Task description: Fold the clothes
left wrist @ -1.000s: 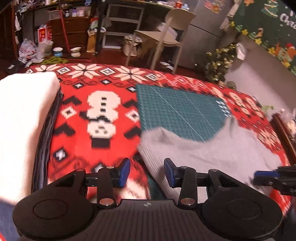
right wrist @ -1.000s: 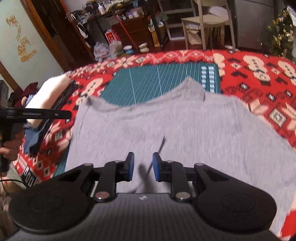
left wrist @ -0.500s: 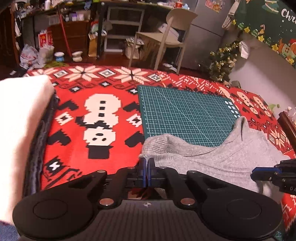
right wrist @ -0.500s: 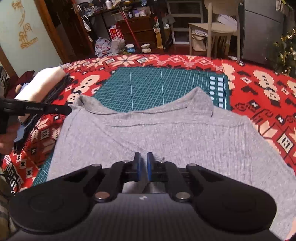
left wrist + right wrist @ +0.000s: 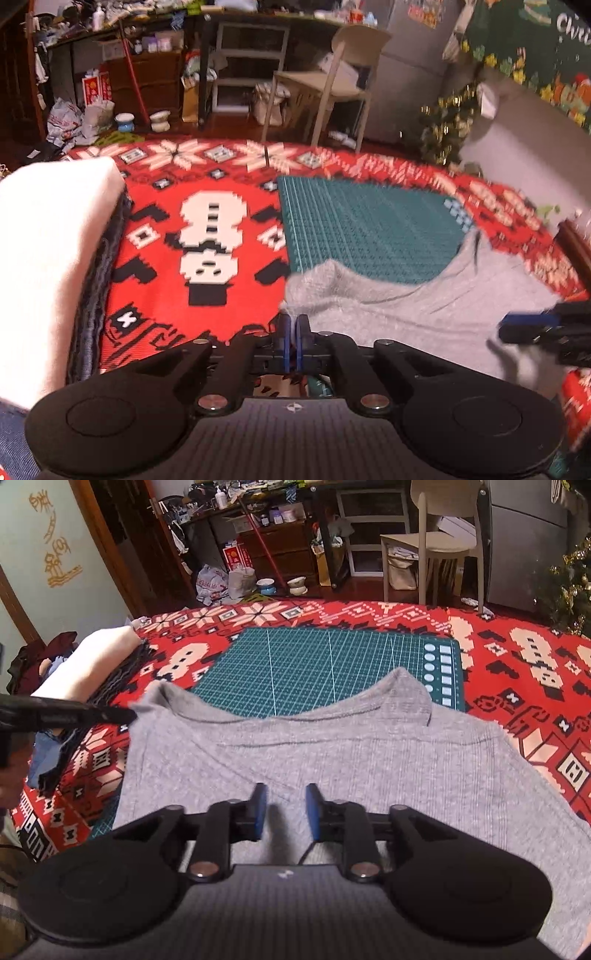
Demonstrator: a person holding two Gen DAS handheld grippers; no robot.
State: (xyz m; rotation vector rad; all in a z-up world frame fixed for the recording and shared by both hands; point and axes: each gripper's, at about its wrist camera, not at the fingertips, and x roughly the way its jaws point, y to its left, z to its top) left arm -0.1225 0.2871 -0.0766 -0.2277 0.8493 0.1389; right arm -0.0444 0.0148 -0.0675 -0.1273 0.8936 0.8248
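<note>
Behind the left claw (image 5: 291,338), pinching the grey garment's (image 5: 332,760) edge, fabric hides; right claw (image 5: 284,812) parted.

One grey garment (image 5: 332,753), one green cutting mat (image 5: 332,664), one pale chair (image 5: 432,546), two small bowls (image 5: 266,586).

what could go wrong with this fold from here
The left gripper pinches only a thin bit of the grey top's edge, so the cloth may slip out once lifted. The right gripper has just been opening and its pads no longer press on the fabric, so pulling by the left alone could drag the top askew off the green mat.
</note>
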